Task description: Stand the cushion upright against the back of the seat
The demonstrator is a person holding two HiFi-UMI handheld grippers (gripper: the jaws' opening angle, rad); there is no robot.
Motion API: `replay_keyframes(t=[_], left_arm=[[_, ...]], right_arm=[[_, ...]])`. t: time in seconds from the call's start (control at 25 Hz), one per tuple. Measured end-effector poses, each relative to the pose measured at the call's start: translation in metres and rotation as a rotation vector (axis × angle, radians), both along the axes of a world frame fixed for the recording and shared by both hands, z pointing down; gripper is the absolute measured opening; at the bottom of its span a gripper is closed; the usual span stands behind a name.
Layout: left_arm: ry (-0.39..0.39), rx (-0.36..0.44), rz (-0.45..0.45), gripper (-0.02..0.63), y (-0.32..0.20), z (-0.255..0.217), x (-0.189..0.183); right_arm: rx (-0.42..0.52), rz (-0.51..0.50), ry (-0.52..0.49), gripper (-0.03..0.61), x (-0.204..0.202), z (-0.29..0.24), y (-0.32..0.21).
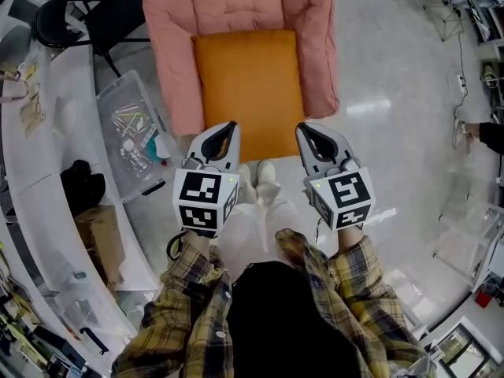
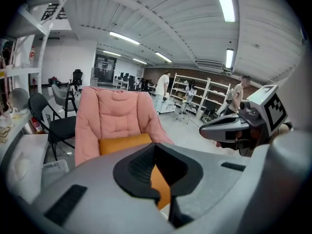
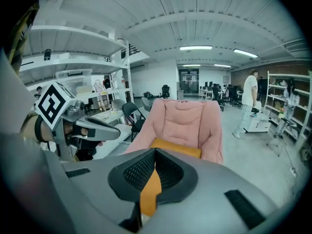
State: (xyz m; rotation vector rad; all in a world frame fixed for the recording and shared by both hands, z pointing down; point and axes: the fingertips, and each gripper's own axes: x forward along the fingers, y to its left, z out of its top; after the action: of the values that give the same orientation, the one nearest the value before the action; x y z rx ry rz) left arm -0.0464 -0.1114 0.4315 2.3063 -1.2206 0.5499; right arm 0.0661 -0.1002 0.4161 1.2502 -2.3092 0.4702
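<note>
An orange cushion (image 1: 248, 85) lies flat on the seat of a pink padded chair (image 1: 236, 2), its far edge against the chair's back. My left gripper (image 1: 224, 132) and right gripper (image 1: 311, 132) hover side by side just short of the cushion's near edge, both shut and empty. In the left gripper view the cushion (image 2: 124, 143) shows past the closed left gripper (image 2: 156, 155), with the right gripper (image 2: 234, 126) to its right. In the right gripper view the cushion (image 3: 178, 147) lies ahead of the right gripper (image 3: 153, 172), and the left gripper (image 3: 92, 128) is at the left.
A clear plastic box (image 1: 134, 132) of small items stands on the floor left of the chair. A black folding chair (image 1: 87, 18) and a curved white table (image 1: 47, 172) lie further left, with a cardboard box (image 1: 98, 235) beneath. People (image 3: 251, 99) stand by shelves far behind.
</note>
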Motion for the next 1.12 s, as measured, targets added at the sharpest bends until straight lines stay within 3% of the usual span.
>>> replay_keyframes(t=[0.6, 1.12], left_arm=[[-0.024, -0.234, -0.048, 0.008, 0.016, 0.144, 0.007], [-0.074, -0.422, -0.028, 0.178, 0.042, 0.247, -0.015]], right_arm=[[-0.211, -0.03, 0.081, 0.023, 0.033, 0.136, 0.007], [-0.404, -0.058, 0.138, 0.153, 0.071, 0.252, 0.025]])
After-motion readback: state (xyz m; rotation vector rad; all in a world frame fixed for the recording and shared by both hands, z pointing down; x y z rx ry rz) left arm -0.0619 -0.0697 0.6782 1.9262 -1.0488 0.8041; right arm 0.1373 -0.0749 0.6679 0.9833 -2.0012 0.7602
